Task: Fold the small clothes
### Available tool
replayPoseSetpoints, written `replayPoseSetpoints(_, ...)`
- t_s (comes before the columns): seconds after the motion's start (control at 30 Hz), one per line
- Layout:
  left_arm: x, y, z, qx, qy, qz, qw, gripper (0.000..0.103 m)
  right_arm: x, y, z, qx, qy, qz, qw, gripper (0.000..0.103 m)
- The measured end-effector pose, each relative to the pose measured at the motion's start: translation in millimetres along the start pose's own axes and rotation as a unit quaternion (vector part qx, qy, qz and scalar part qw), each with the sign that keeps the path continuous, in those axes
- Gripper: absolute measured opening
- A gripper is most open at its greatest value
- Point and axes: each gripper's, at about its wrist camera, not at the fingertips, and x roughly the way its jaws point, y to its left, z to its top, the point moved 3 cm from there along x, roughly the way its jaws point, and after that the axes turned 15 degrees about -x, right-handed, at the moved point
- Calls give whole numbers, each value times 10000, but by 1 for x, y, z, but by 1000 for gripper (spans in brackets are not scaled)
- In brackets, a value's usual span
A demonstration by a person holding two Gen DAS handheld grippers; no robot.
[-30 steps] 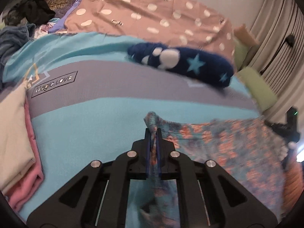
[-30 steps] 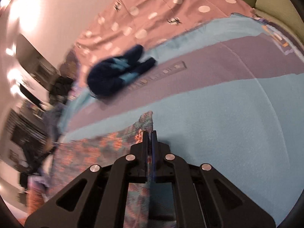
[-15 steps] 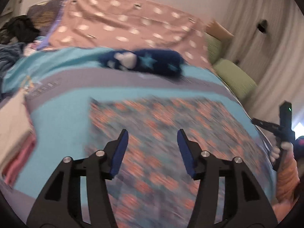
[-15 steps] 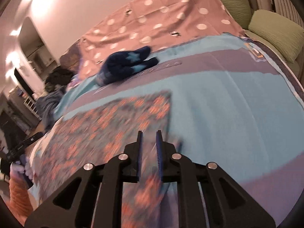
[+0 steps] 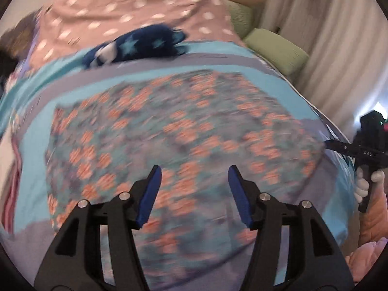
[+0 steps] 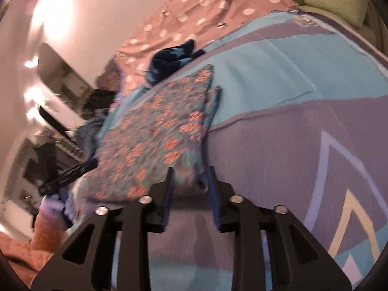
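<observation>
A teal cloth with orange flowers [image 5: 184, 131] lies spread flat on the bed; it also shows in the right wrist view [image 6: 155, 135]. My left gripper [image 5: 192, 191] is open and empty, hovering over the cloth's near half. My right gripper [image 6: 190, 189] is open and empty, at the cloth's near right corner, apart from it as far as I can tell. The right gripper shows at the cloth's right edge in the left wrist view [image 5: 339, 146]. The left gripper shows at the cloth's left edge in the right wrist view [image 6: 70, 174]. Both views are motion-blurred.
The bed cover [image 6: 278, 77] is blue and purple. A dark blue star-print garment [image 5: 135, 46] lies behind the cloth. A pink dotted blanket [image 5: 135, 7] and green pillows [image 5: 274, 48] lie at the back. Folded pink and cream clothes [image 5: 11, 167] sit at the left.
Both grippers let go of the cloth's corners and opened. They drew back toward me, and the cloth now lies spread flat on the bed.
</observation>
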Motion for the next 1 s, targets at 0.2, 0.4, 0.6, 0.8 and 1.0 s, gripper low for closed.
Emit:
replayPoseSetpoints(0.2, 38, -88, 11, 751, 367, -406, 9957, 59, 8, -1, -6, -401, 133, 594, 9973, 36)
replayPoseSetpoints(0.4, 83, -129, 12, 582, 748, -533, 9941, 59, 25, -9, 10, -645, 392, 1089, 9912, 38)
replayPoseSetpoints(0.6, 110, -108, -8, 266, 941, -239, 9949, 59, 34, 2, 34, -985, 352, 2282, 9680, 42)
replayPoseSetpoints(0.8, 109, -107, -15, 273, 764, -201, 9965, 60, 49, -14, 52, -1116, 558, 1999, 9718, 42)
replayPoseSetpoints(1.0, 109, -105, -15, 171, 758, -246, 9967, 60, 65, -14, 50, -1129, 1024, 2568, 9544, 43)
